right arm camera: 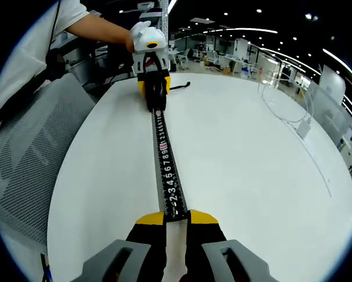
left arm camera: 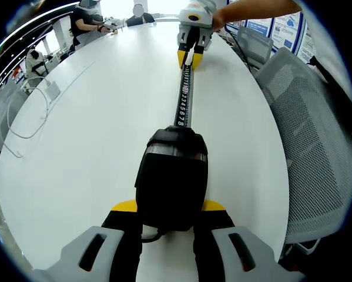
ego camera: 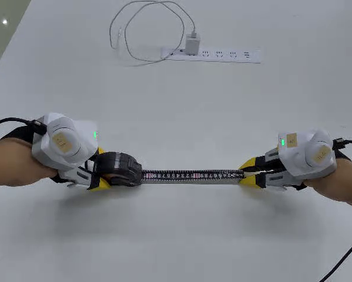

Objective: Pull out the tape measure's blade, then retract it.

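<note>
A black tape measure case (ego camera: 118, 168) sits low over the white table, with my left gripper (ego camera: 99, 170) shut on it; its body (left arm camera: 171, 176) stands between my yellow-tipped jaws. The numbered blade (ego camera: 193, 175) runs out to the right from the case. My right gripper (ego camera: 249, 172) is shut on the blade's end, and the blade (right arm camera: 167, 176) stretches away from its jaws toward the case (right arm camera: 154, 88). From the left gripper view the blade (left arm camera: 183, 100) reaches the far right gripper (left arm camera: 193, 57).
A white power strip (ego camera: 217, 54) with a plugged charger (ego camera: 193, 43) and a looped white cable (ego camera: 146, 29) lies at the table's far side. A mesh chair (left arm camera: 308, 129) stands beside the table. Black cables trail from both hands.
</note>
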### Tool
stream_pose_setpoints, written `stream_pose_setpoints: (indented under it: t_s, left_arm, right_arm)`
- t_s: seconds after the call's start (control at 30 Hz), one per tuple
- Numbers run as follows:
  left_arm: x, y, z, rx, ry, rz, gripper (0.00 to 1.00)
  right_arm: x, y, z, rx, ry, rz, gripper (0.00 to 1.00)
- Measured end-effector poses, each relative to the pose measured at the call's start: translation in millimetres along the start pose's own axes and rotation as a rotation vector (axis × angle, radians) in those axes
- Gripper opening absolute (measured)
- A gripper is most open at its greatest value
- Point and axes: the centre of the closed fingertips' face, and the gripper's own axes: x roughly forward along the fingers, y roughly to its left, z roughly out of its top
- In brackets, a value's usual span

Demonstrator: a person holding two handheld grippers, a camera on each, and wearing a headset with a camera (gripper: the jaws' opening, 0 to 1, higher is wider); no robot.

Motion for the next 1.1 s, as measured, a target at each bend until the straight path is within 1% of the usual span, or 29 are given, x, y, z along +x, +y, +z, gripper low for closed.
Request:
stream_pose_setpoints:
  t_s: [0.9,1.0,1.1]
  left_arm:
    - [0.6,-0.3,0.7,0.007,0.002,0.0,0.28]
    - [0.5,-0.2,0.8,0.005,0.0,0.001,0.28]
    - [0.7,0.0,1.1,0.003,-0.001,0.001,0.28]
  right_arm:
    - [-17.7,1.1,-18.7,0.005,0.037,-0.005,0.07]
    - [-20.8,-2.0,-25.2,0.014,0.044,-0.01,0.07]
    - [-20.4,-1.7,-25.4,0.019,0.044,-0.008,0.07]
